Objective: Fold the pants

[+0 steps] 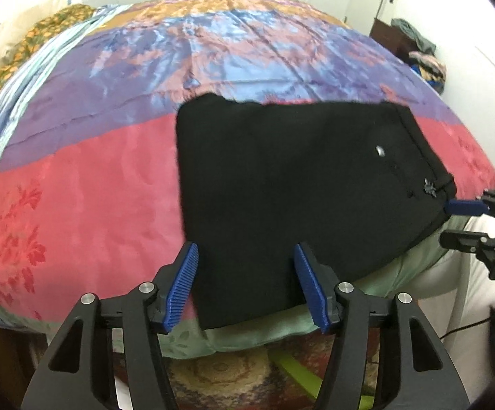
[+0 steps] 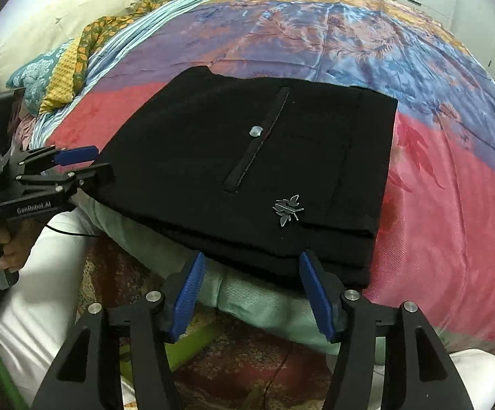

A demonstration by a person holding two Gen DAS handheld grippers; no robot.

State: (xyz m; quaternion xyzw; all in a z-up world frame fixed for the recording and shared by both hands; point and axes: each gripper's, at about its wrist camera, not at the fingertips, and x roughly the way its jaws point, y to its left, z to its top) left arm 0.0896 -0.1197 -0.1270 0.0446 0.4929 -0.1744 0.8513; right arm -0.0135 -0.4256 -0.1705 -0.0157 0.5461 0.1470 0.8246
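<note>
The black pants (image 1: 281,184) lie folded into a compact stack near the front edge of the bed, with a back pocket, a silver button (image 2: 256,131) and a small metal bee emblem (image 2: 286,210) facing up; they also show in the right wrist view (image 2: 247,171). My left gripper (image 1: 245,283) is open, its blue pads on either side of the stack's near left edge, holding nothing. My right gripper (image 2: 251,290) is open just in front of the stack's near edge, empty. The right gripper also shows at the right of the left wrist view (image 1: 466,222).
The bed carries a satin cover (image 1: 76,188) in pink, purple and blue bands. Pillows and a patterned blanket (image 2: 87,34) lie at the head. A pile of clothes (image 1: 421,58) sits at the far right. A patterned rug (image 2: 247,358) lies below the bed edge.
</note>
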